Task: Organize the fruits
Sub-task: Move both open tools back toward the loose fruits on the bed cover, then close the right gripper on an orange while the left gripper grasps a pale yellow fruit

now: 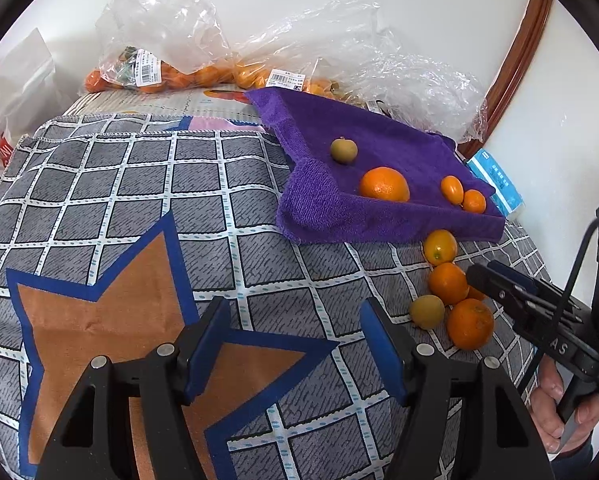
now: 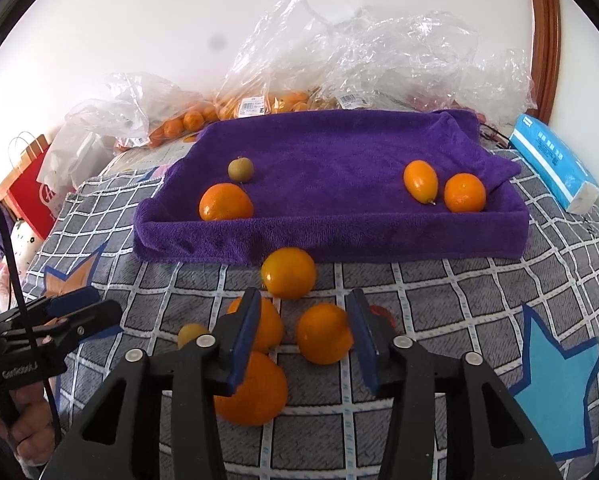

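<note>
Purple towel (image 2: 339, 152): plush terry cloth, matt, fuzzy nap. Checked cover (image 1: 139, 184) under it: woven fabric, matt, printed grid and stars, stitched hem. Oranges (image 2: 325, 338): dimpled peel, slight sheen. Small brownish-green fruit (image 2: 240, 169): dull, rough skin. Bags (image 2: 399, 60) behind towel: thin clear plastic, crinkled, glossy, with paper barcode labels. Tissue pack (image 2: 555, 164): smooth printed wrapper (plastic or paper, cannot tell). Left gripper (image 1: 295, 344) and right gripper (image 2: 301, 344): matt black plastic, blue pads, shiny metal pins. Frame (image 1: 519, 52) by wall: varnished wood, glossy.
</note>
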